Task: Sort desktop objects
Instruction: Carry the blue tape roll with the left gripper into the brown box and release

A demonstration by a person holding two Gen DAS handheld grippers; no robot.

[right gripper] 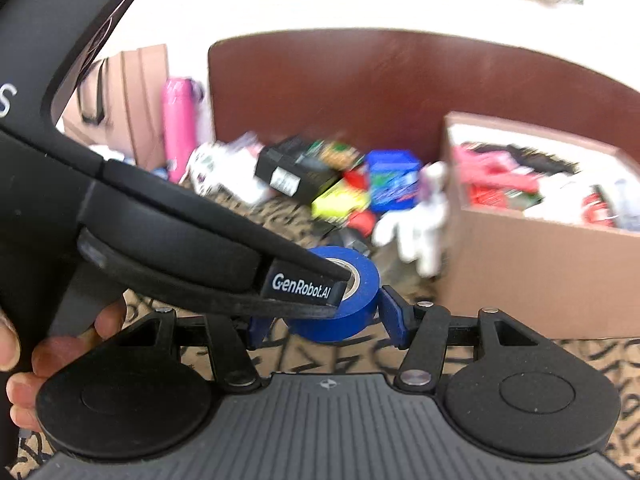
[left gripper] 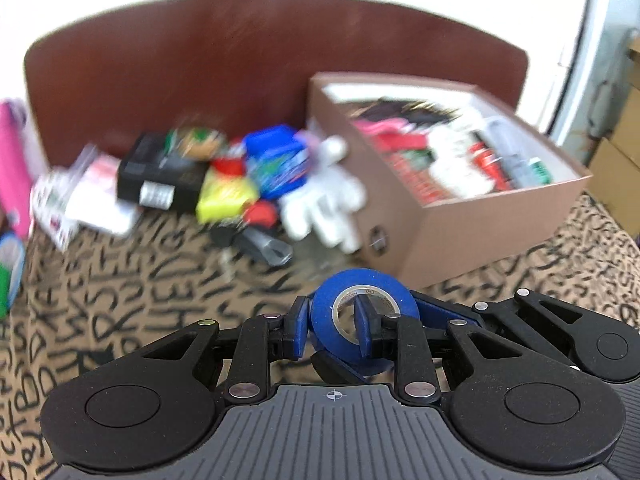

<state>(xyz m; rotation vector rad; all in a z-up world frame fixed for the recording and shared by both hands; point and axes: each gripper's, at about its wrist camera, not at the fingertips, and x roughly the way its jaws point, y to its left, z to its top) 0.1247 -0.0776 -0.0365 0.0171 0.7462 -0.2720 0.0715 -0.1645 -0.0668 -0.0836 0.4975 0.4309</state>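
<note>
A blue tape roll (left gripper: 326, 300) hangs above the patterned cloth (left gripper: 132, 292), held between both grippers. My left gripper (left gripper: 332, 330) is shut on its wall, one finger outside and one inside the hole. In the right wrist view my right gripper (right gripper: 326, 322) spans the whole tape roll (right gripper: 360, 300), its blue pads against both sides. The left tool's black body (right gripper: 200, 248) crosses over it and hides the left pad's contact. A brown cardboard box (left gripper: 420, 232) with several items inside stands right of the roll. A blurred pile of loose objects (left gripper: 224, 176) lies left of the box.
A white glove (left gripper: 320, 208) leans at the box's left wall, a grey-black tool (left gripper: 264, 246) just before it. A pink bottle (right gripper: 178, 128) stands far left. A brown board (left gripper: 240, 60) backs the pile. Fingers of a hand (right gripper: 24, 360) grip the left tool.
</note>
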